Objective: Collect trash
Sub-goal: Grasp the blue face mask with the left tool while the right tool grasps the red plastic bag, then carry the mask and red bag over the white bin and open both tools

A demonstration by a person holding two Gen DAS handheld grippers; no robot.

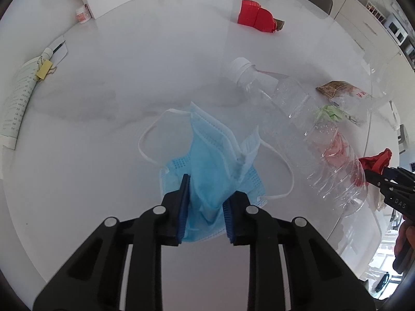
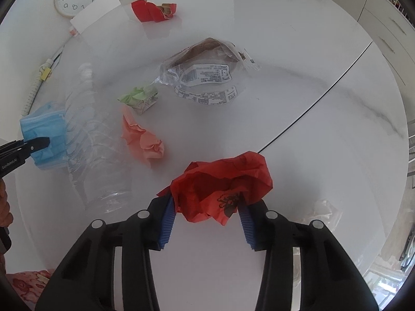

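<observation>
The left gripper (image 1: pixel 205 202) pinches a blue surgical mask (image 1: pixel 207 160) by its bunched middle, held above the white table (image 1: pixel 129 90); the right gripper (image 2: pixel 206 215) clamps crumpled red paper (image 2: pixel 223 181). Both look light, limp and easily dropped. An empty plastic bottle (image 1: pixel 311 134), probably slippery, lies between them, near pink paper (image 2: pixel 144 140), a green wrapper (image 2: pixel 140 97) and a clear bag (image 2: pixel 205 75).

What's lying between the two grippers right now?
The clear bottle, on its side between the left gripper holding the mask and the right gripper; right wrist view.
</observation>
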